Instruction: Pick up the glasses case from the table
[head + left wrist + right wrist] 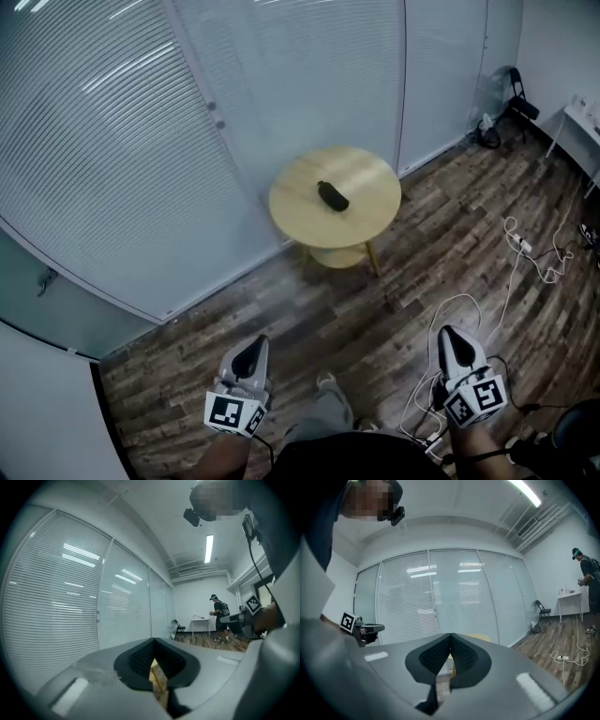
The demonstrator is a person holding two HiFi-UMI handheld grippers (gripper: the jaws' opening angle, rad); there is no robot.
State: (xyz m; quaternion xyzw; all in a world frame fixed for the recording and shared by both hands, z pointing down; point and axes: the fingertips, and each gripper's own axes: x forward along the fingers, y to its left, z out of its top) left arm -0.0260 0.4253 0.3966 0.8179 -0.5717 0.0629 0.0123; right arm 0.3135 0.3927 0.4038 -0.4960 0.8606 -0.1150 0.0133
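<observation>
In the head view, the dark, oblong glasses case [332, 196] lies near the middle of the round, pale wooden surface [292, 214], far ahead and close to the wall of glass panels with white slatted blinds [122, 159]. The left hand-held gripper [255, 347] and the right hand-held gripper [452, 336] are both held low and near, over the dark plank floor [375, 309], well apart from the surface and from each other. A loose white cable [511, 281] trails across the floor on the right. In the left gripper view, the left hand-held gripper [153, 641] is clenched, its ribbed black pads meeting at the tip with nothing between them. A sliver of pale wood in the gap below the tips is probably the surface, though the case cannot be made out there. In the right gripper view, the right hand-held gripper [450, 635] is likewise clenched on nothing, and the yellowish edge of the surface [480, 637] peeks out just beyond its pads. As for the task, the case sits untouched, so nothing is done yet. The whole approach, the opening of the jaws, the grasp and the lift are all left.
</observation>
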